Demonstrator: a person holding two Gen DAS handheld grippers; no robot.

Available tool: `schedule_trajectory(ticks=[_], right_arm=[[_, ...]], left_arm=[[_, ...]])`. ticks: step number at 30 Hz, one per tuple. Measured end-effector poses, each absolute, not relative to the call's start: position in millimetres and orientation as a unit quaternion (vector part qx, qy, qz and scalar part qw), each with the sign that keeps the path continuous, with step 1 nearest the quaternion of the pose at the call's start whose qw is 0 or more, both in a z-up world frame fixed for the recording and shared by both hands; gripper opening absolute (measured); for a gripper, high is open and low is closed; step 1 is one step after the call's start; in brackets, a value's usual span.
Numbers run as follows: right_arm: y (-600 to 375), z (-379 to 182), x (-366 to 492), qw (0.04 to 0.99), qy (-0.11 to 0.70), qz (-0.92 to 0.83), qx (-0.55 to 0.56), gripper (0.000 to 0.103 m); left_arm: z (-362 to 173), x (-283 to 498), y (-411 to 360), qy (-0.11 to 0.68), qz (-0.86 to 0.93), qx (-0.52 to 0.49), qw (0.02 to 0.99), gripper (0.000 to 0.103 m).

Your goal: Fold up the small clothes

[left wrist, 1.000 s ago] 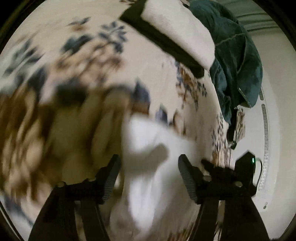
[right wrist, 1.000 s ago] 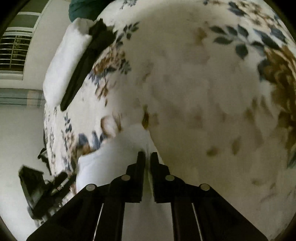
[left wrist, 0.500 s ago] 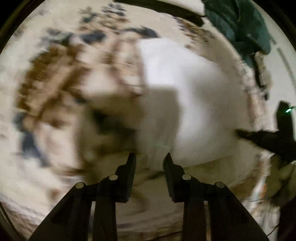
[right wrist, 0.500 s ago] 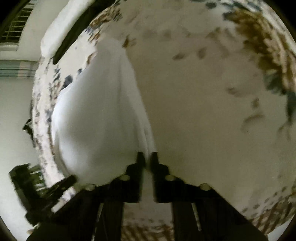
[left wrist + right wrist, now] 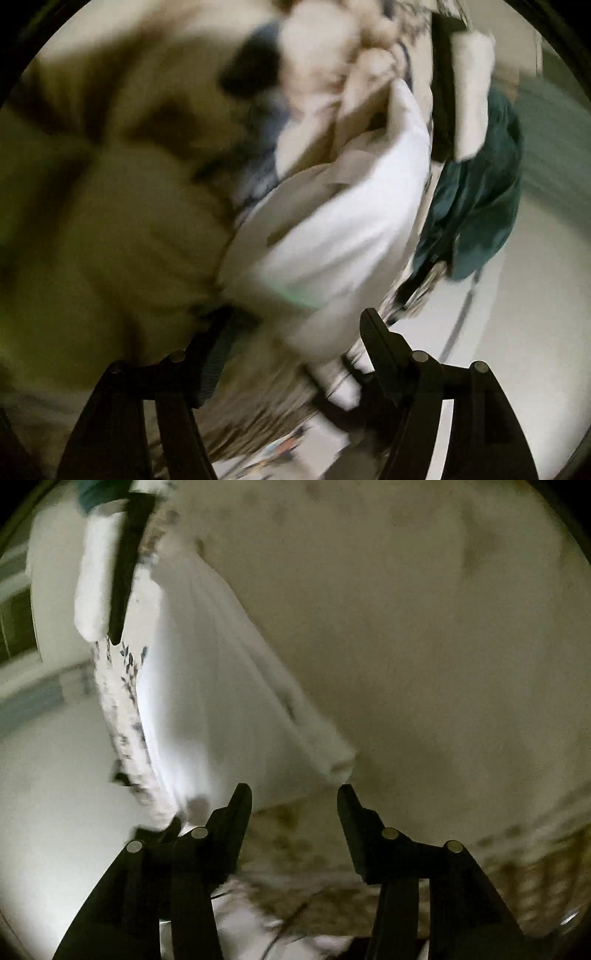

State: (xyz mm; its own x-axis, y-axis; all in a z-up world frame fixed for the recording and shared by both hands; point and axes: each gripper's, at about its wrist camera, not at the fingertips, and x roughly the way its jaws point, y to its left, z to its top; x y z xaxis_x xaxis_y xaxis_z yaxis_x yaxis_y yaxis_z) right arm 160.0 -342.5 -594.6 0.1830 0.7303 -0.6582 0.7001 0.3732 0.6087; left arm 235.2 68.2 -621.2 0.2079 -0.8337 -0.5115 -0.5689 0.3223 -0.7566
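Note:
A small white garment (image 5: 207, 701) lies on the flowered bedspread (image 5: 424, 627). Its near corner (image 5: 332, 760) sits just beyond my right gripper (image 5: 295, 797), which is open and empty. In the left wrist view the same white garment (image 5: 343, 229) lies ahead of my left gripper (image 5: 295, 325), which is open wide with nothing between its fingers. That view is heavily blurred, so I cannot tell whether the fingers touch the cloth.
A white and black folded pile (image 5: 107, 568) lies further up the bed, also in the left wrist view (image 5: 465, 85). A dark green garment (image 5: 476, 206) hangs at the bed's edge. The pale floor (image 5: 517, 350) is beyond the edge.
My right gripper has opened and let go of the white garment's corner. My left gripper, nearly shut half a second ago, has opened wide and swung round. The garment now lies flatter on the bed.

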Motion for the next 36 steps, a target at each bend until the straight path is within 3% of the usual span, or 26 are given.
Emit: schedule_trajectory(ticks=[2, 3, 4, 6, 10, 12, 13, 14, 15, 18, 24, 30, 31, 32, 33, 34, 35, 36], right_arm=[[-335.7, -610.8, 156.0, 0.511, 0.606, 0.012, 0.609, 0.050], [-335.0, -613.0, 154.7, 0.516, 0.591, 0.002, 0.620, 0.032], [-335.1, -612.1, 155.2, 0.523, 0.577, -0.006, 0.627, 0.022], [-332.8, -599.0, 159.6, 0.552, 0.575, -0.009, 0.603, 0.014], [-333.4, -571.4, 156.3, 0.601, 0.591, -0.012, 0.538, 0.013], [-334.4, -568.3, 154.8, 0.604, 0.617, 0.002, 0.504, 0.015], [-336.4, -567.4, 153.1, 0.600, 0.630, 0.001, 0.493, 0.020], [-341.0, -564.4, 150.0, 0.599, 0.641, -0.006, 0.479, 0.033], [-344.4, -559.9, 148.5, 0.604, 0.643, -0.009, 0.470, 0.043], [-359.5, -538.8, 144.5, 0.636, 0.632, -0.023, 0.443, 0.054], [-389.4, -524.7, 178.8, 0.672, 0.610, -0.033, 0.418, 0.054], [-383.2, -544.3, 273.0, 0.702, 0.584, -0.002, 0.407, 0.053], [-379.5, -547.0, 286.5, 0.706, 0.582, -0.003, 0.403, 0.049], [-376.0, -545.7, 295.7, 0.711, 0.579, -0.009, 0.399, 0.015], [-372.0, -544.2, 301.8, 0.713, 0.579, -0.015, 0.395, 0.006], [-370.9, -540.3, 302.5, 0.717, 0.575, -0.019, 0.393, 0.006], [-369.6, -536.1, 301.8, 0.724, 0.569, -0.026, 0.388, 0.006], [-369.1, -533.3, 297.5, 0.728, 0.566, -0.033, 0.386, 0.006]], left_arm=[[-619.2, 236.7, 66.5, 0.590, -0.118, -0.590, 0.539, 0.054], [-613.6, 239.6, 68.4, 0.580, -0.119, -0.590, 0.548, 0.033], [-606.8, 243.9, 71.0, 0.585, -0.118, -0.573, 0.562, 0.025], [-584.6, 251.8, 82.4, 0.580, -0.118, -0.528, 0.609, 0.023], [-551.5, 271.4, 118.4, 0.576, -0.104, -0.432, 0.686, 0.023], [-551.9, 279.4, 141.5, 0.586, -0.090, -0.426, 0.683, 0.025], [-554.0, 280.4, 145.2, 0.596, -0.088, -0.427, 0.675, 0.037], [-554.0, 279.4, 142.1, 0.601, -0.087, -0.427, 0.670, 0.046], [-553.4, 277.6, 140.9, 0.602, -0.099, -0.434, 0.663, 0.065], [-555.7, 271.0, 122.0, 0.614, -0.125, -0.422, 0.655, 0.068], [-555.9, 292.6, 95.8, 0.616, -0.144, -0.382, 0.674, 0.068], [-563.8, 353.3, 75.0, 0.620, -0.180, -0.350, 0.679, 0.068], [-564.8, 361.5, 72.4, 0.618, -0.192, -0.351, 0.677, 0.066], [-562.9, 370.5, 69.1, 0.614, -0.206, -0.349, 0.677, 0.065], [-556.7, 377.3, 65.0, 0.604, -0.221, -0.342, 0.685, 0.052], [-550.7, 382.2, 60.6, 0.595, -0.234, -0.330, 0.695, 0.016], [-546.3, 387.6, 56.6, 0.592, -0.233, -0.309, 0.707, 0.000], [-543.3, 394.5, 52.1, 0.594, -0.227, -0.284, 0.718, 0.003]])
